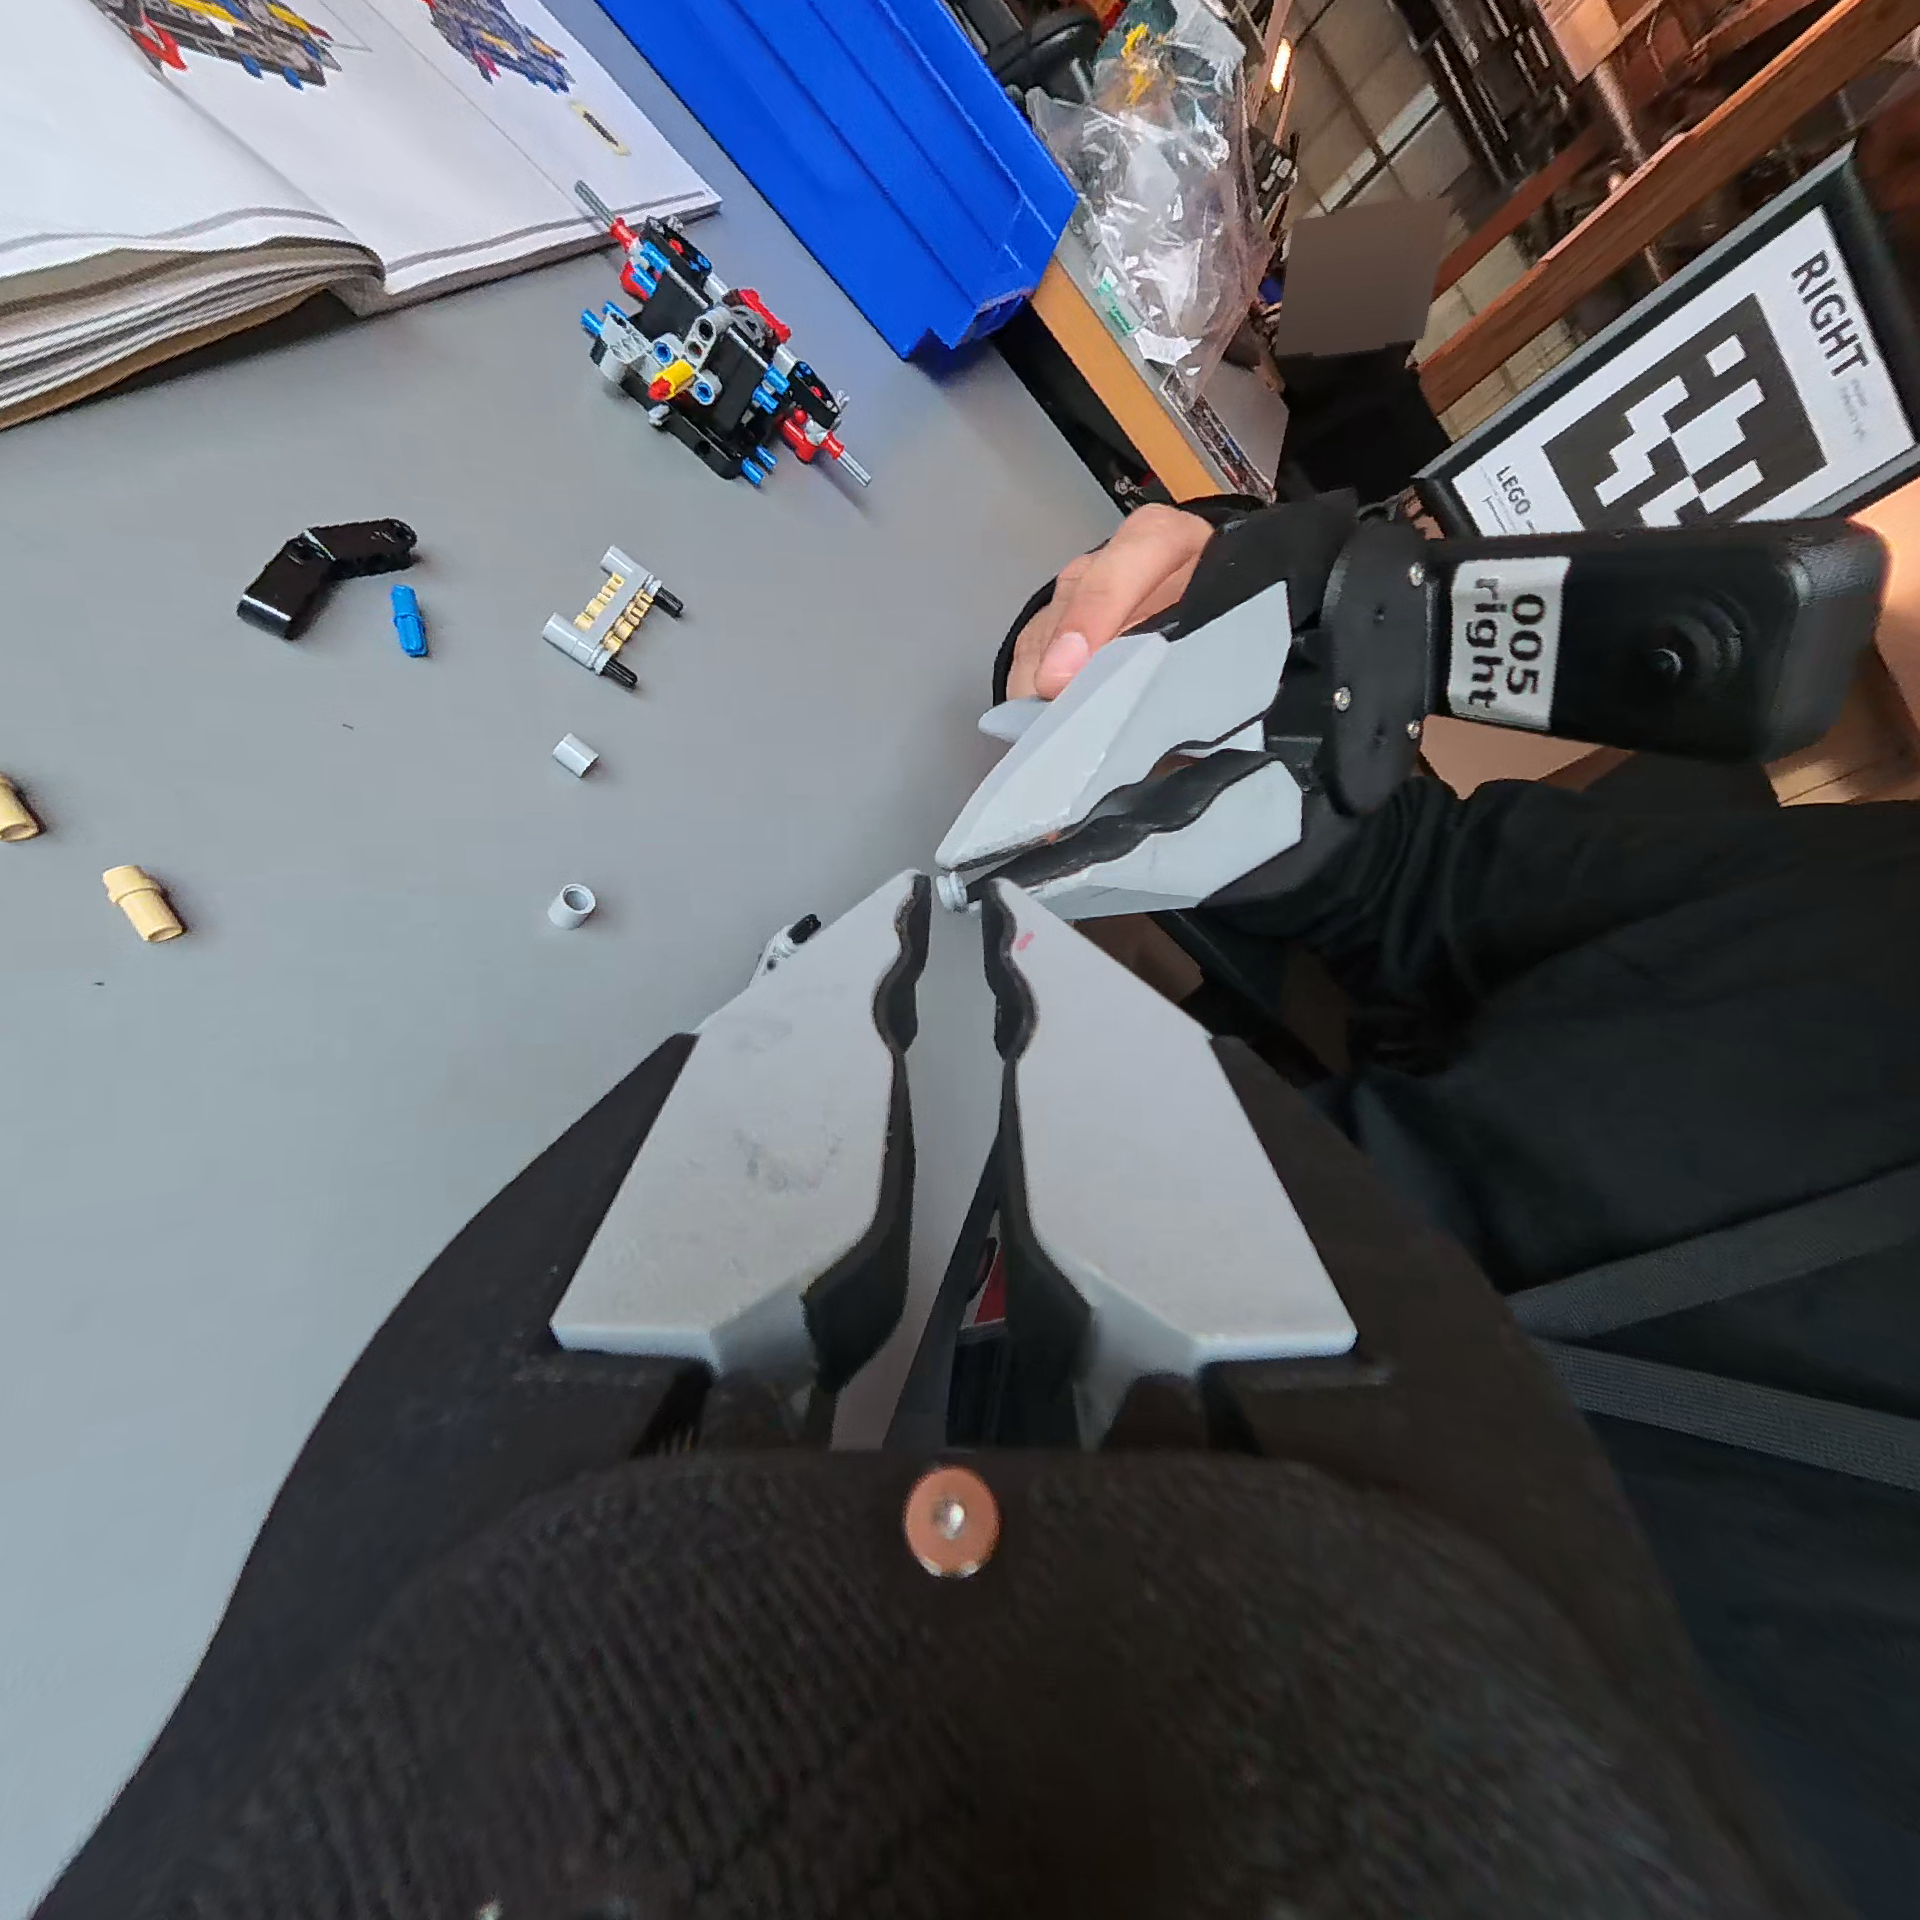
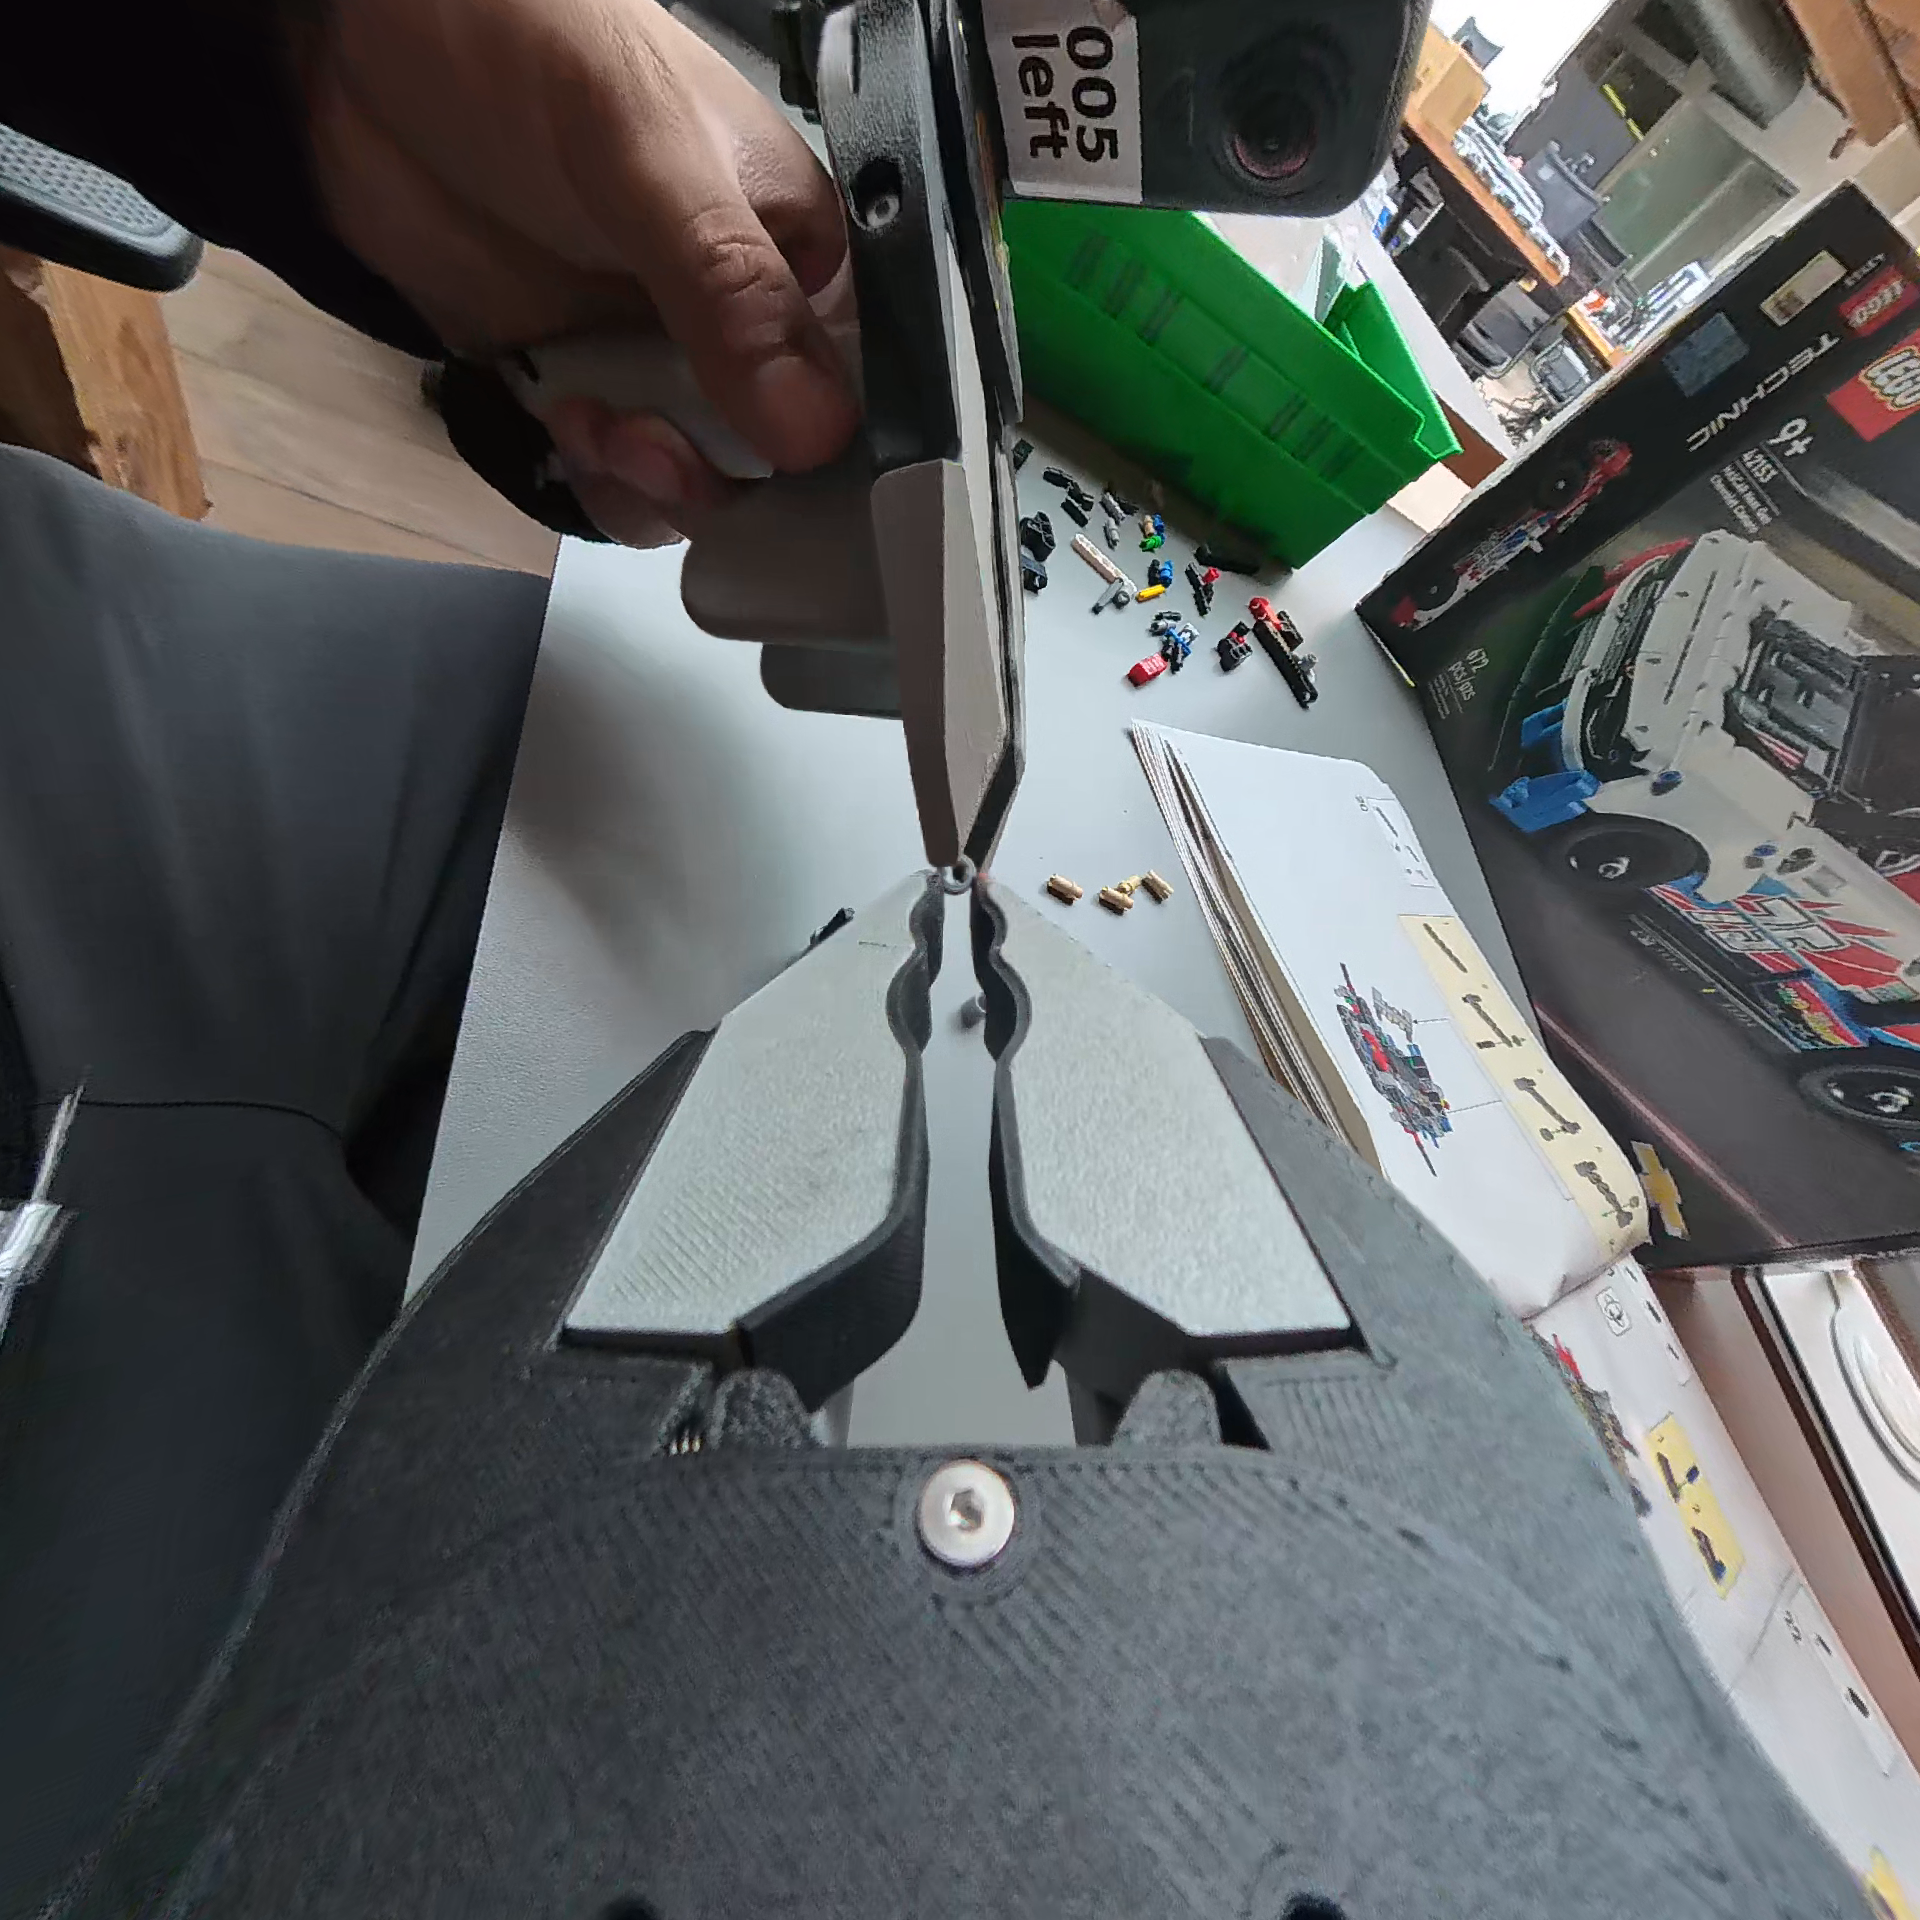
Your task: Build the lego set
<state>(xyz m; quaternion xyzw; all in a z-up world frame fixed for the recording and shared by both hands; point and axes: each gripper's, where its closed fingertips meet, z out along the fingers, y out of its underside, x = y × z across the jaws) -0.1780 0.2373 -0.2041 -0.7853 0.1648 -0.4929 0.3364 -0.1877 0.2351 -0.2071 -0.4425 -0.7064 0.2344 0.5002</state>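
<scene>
My left gripper (image 1: 953, 894) and my right gripper (image 2: 956, 883) meet tip to tip above the near edge of the grey table (image 1: 312, 1091). A small grey bush (image 1: 951, 891) sits pinched between the left fingertips; it also shows as a ring (image 2: 958, 867) at the left gripper's tip in the right wrist view. The right jaws are nearly closed on what looks like a thin dark rod (image 2: 979, 940) that points at the bush. The partly built model (image 1: 717, 358) stands farther back beside the open instruction booklet (image 1: 260, 156).
On the table lie a black angled beam (image 1: 322, 571), a blue pin (image 1: 408, 620), a grey frame with tan pins (image 1: 611, 616), two grey bushes (image 1: 575, 754), tan pins (image 2: 1117, 891) and a pile of small parts (image 2: 1174, 603). A blue bin (image 1: 883, 156), green bin (image 2: 1226, 384) and set box (image 2: 1714, 779) stand around. Left and right tips are no more than a few centimetres apart. From either gripper's tips it is about 25 centimeters to the partly built model (image 1: 717, 358).
</scene>
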